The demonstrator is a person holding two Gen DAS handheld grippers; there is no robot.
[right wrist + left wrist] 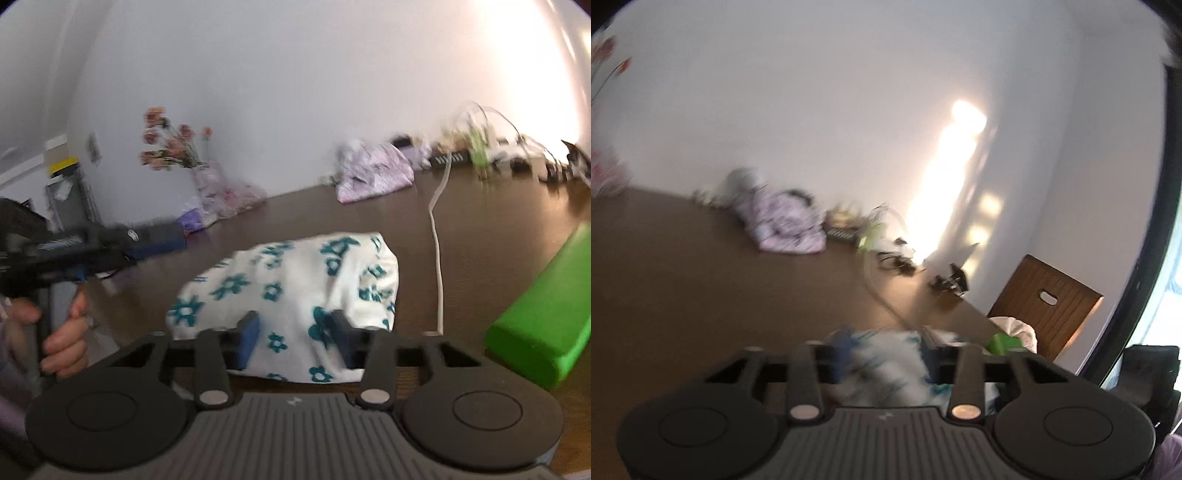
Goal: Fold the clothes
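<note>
Right gripper (pixel 293 338), jaws apart and gripping nothing, hovers at the near edge of the floral garment (pixel 291 295), whose long axis runs left-right on the tabletop (pixel 480 240).

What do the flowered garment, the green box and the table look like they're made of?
Flowered garment: soft, thin, matte fabric; it bunches and drapes.
Green box: probably smooth plastic, rounded edges and slight sheen.
Table: dark brown wood or wood-look laminate; can't tell which.

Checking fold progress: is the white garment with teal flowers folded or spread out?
Folded: the white floral garment lies as a compact, rounded bundle on the brown table, with no sleeves or hem spread.
</note>
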